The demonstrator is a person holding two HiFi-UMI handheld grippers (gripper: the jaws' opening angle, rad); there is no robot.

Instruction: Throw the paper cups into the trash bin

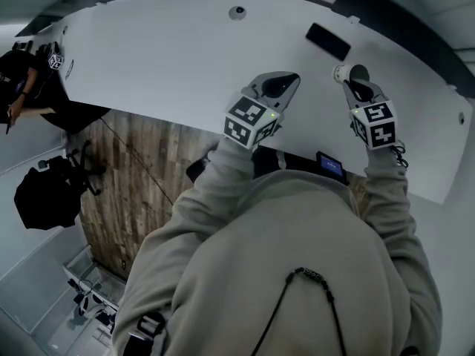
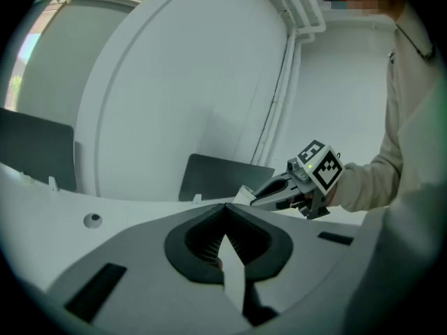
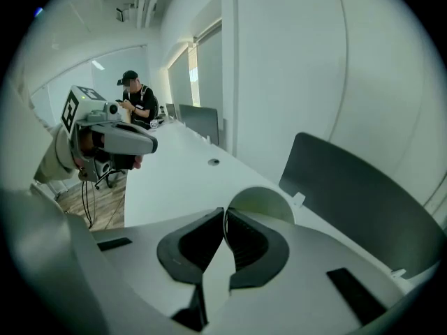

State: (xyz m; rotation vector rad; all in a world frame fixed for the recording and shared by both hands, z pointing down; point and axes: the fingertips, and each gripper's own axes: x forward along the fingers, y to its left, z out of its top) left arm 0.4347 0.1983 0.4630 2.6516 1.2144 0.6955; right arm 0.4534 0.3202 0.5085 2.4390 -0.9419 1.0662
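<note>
- Hoodie (image 1: 297, 273) in beige fills the lower head view, both sleeves reaching up to the grippers.
- Left gripper (image 1: 292, 78) hovers over the white table (image 1: 163, 65), near its front edge. In its own view the dark jaws are pressed together at the tips, with nothing between them.
- Right gripper (image 1: 357, 77) is just beside it, to the person's right, also over the table. In its own view the jaws stand almost together, pinching the thin wall of a paper cup (image 3: 262, 204) at its rim.
- Cup: white, at the very tips of the right jaws, with its body beyond them. In the head view it shows as a small white stub at the jaw tips. No view shows whether its far end touches the table.
- Black slab (image 1: 327, 41) lies flat on the table beyond the grippers, apart from both.
- Round port (image 1: 237, 12) sits in the tabletop further off, toward the far edge.
- Dark panel (image 3: 356, 201) stands upright along the table's far edge, behind the cup.
- Second person (image 3: 140, 102) in a dark cap is at the distant end of the table, well apart from the grippers.
- Wood floor (image 1: 126, 176) shows below the table's front edge, left of the hoodie.
</note>
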